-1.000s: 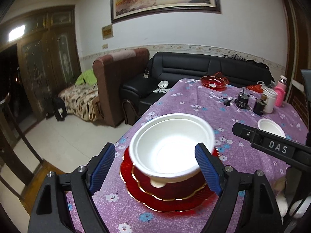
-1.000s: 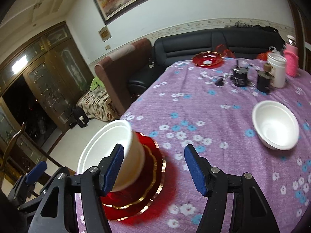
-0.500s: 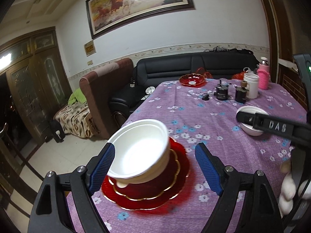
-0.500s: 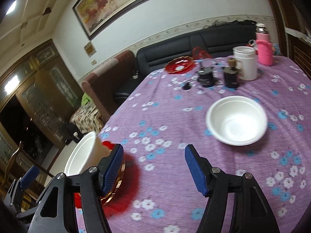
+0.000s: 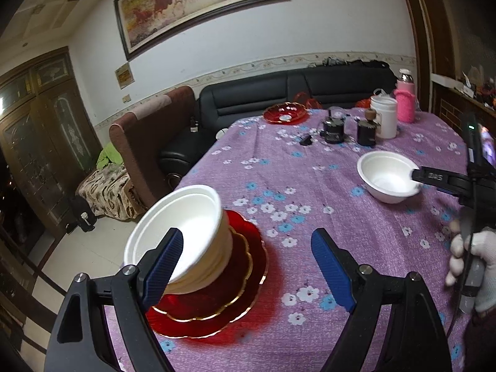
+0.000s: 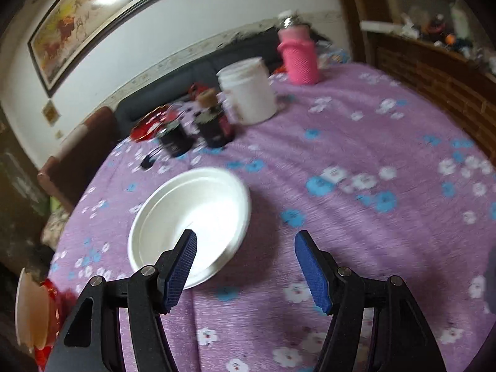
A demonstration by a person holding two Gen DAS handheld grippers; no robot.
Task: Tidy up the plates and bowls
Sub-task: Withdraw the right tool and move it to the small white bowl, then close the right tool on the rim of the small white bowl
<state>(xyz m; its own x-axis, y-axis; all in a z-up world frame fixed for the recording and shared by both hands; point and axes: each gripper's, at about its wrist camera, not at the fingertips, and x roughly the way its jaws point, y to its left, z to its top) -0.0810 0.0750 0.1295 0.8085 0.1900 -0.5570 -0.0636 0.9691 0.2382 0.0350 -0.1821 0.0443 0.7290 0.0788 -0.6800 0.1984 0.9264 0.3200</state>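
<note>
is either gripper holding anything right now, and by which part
Nothing is held. The left gripper is open beside the stacked white bowls; the right gripper is open, one of its fingers over the lone white bowl.

Both views are lit by indoor light from overhead, moderately bright on the table and dim toward the room's left side. A strong white glare falls across the glass of the framed painting (image 5: 198, 3), washing out part of it in both views. The white bowl (image 6: 192, 226) throws a soft shadow to its right on the purple tablecloth (image 6: 356, 161). The left wrist view is mostly sharp, though a gloved hand (image 5: 474, 260) at its right edge is smeared. The right wrist view is blurred throughout, with the flower print and the jars (image 6: 214, 124) streaked. Fisheye distortion bends walls and table edges, and the corners fade into black.
</note>
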